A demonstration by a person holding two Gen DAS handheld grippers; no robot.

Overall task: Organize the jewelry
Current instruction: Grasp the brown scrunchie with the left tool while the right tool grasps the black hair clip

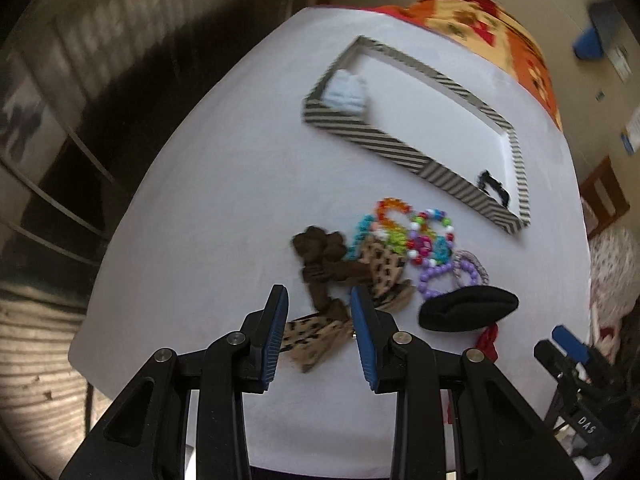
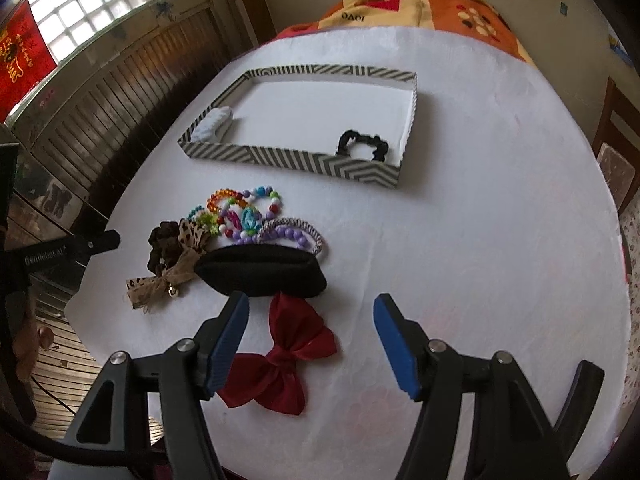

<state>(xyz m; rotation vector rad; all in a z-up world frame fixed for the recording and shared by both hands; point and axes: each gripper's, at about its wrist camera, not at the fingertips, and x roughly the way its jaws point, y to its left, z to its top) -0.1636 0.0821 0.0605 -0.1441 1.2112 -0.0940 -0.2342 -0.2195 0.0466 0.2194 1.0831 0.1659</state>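
Left tool jaws narrow, empty, over leopard bow; right tool wide, empty, beside red bow, near striped tray.

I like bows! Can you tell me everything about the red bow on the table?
The red bow looks like shiny satin fabric, dark red, with two puffy loops and a pinched middle knot. It lies flat and slanted on the white tablecloth, just below the black pad, beside the open right gripper's left fingertip. Nothing holds it.
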